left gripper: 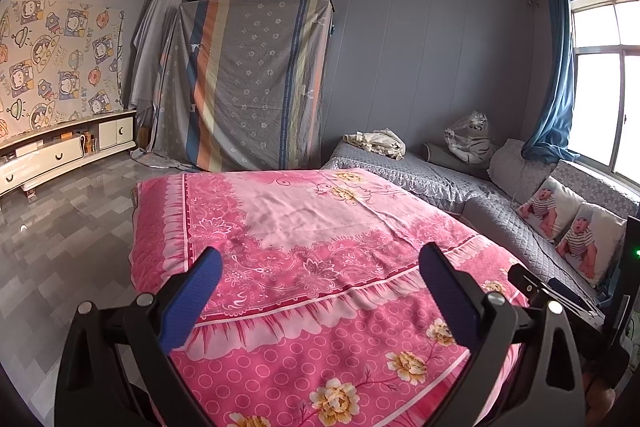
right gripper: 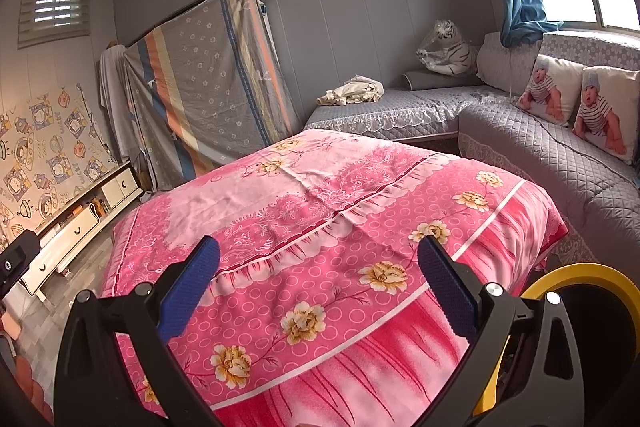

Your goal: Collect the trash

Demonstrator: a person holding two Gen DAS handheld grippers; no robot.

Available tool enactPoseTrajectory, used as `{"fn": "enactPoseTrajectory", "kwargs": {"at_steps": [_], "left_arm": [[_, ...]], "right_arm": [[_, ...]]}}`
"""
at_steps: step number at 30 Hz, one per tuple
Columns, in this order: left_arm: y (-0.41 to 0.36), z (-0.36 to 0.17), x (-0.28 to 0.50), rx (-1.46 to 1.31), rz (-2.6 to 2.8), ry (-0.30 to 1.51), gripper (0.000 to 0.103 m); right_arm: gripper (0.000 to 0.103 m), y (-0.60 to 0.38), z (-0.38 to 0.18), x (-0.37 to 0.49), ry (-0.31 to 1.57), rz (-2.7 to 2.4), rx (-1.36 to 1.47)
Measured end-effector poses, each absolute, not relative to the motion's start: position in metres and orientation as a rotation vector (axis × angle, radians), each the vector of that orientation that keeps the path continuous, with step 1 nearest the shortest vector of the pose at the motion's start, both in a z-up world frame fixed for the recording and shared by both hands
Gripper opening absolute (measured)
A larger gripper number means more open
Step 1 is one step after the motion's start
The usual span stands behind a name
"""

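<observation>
A table covered with a pink flowered cloth [left gripper: 312, 227] fills the middle of both views [right gripper: 320, 211]. No trash shows on the cloth in either view. My left gripper [left gripper: 320, 263] is open and empty, held over the near part of the cloth. My right gripper [right gripper: 319, 253] is open and empty, held over the near right part of the cloth. A yellow-rimmed dark bin [right gripper: 576, 307] stands low at the right, beside the table, partly hidden by my right gripper's frame.
A grey quilted corner sofa [left gripper: 500, 211] runs along the right with baby-print cushions [right gripper: 580, 99], a crumpled cream cloth [right gripper: 352, 91] and a bagged toy tiger [right gripper: 444, 47]. A sheet-draped wardrobe [left gripper: 248, 83] stands at the back. A low white cabinet [left gripper: 60, 155] lines the left wall.
</observation>
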State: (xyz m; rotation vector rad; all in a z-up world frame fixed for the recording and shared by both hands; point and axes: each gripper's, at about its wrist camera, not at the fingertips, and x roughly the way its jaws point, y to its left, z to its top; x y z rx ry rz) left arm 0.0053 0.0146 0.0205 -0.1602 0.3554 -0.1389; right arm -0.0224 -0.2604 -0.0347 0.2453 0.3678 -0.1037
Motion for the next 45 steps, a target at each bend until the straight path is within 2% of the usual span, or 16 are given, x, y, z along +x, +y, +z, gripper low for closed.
{"fn": "enactPoseTrajectory", "kwargs": {"at_steps": [45], "left_arm": [[0.0128, 0.0212, 0.0076, -0.153, -0.15, 0.364, 0.095]], "right_arm": [[0.095, -0.2581, -0.0377, -0.0227, 0.384, -0.106, 0.263]]}}
